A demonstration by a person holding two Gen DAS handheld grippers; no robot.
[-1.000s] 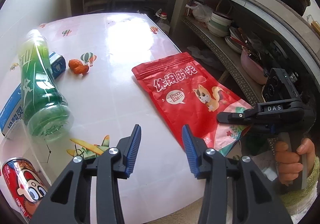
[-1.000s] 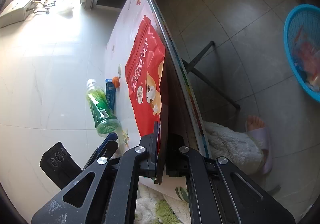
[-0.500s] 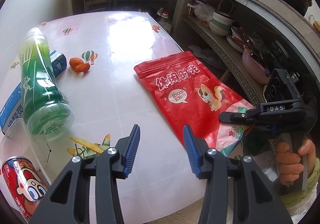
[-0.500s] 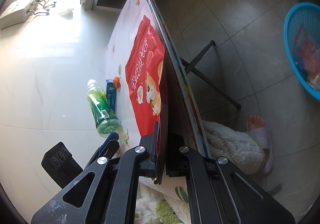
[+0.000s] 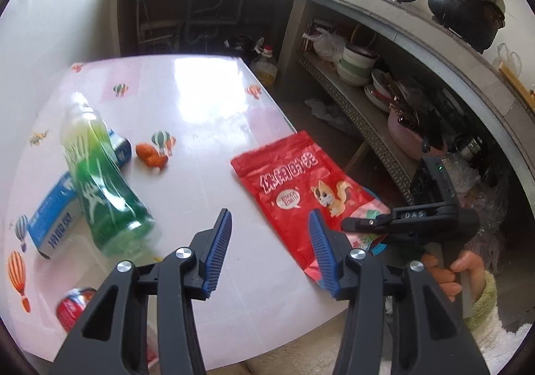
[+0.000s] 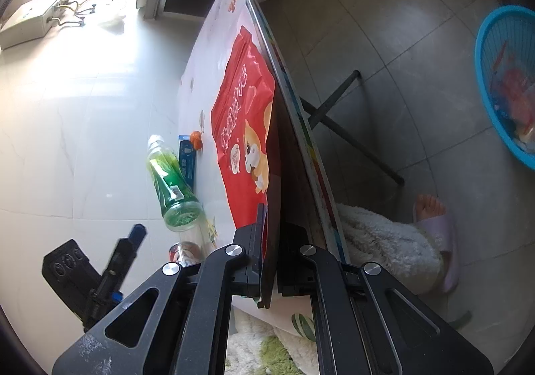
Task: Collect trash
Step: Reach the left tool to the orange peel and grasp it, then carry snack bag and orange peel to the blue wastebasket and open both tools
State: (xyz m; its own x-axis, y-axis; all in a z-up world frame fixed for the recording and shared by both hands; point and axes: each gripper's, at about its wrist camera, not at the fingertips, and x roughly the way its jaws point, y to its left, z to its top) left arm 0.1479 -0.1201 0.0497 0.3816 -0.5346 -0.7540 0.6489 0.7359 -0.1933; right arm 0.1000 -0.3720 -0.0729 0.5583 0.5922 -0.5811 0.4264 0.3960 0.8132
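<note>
Right gripper [image 6: 269, 261] is clamped flat on the near corner of the red snack pouch [image 5: 294, 188], a glossy crinkled foil bag lying on the slick white table [image 5: 207, 114] with its long axis running away from the jaws toward the far edge. Left gripper [image 5: 271, 248] is empty, jaws opening over bare tabletop just left of the pouch. Further left lies the green plastic bottle [image 5: 100, 181], on its side across a blue carton [image 5: 55, 218]; the blue basket [image 6: 501, 81] sits on the floor, well right.

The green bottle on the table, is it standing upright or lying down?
Lying down. The green bottle rests on its side on the table, its base toward the camera, partly on a blue box.
</note>
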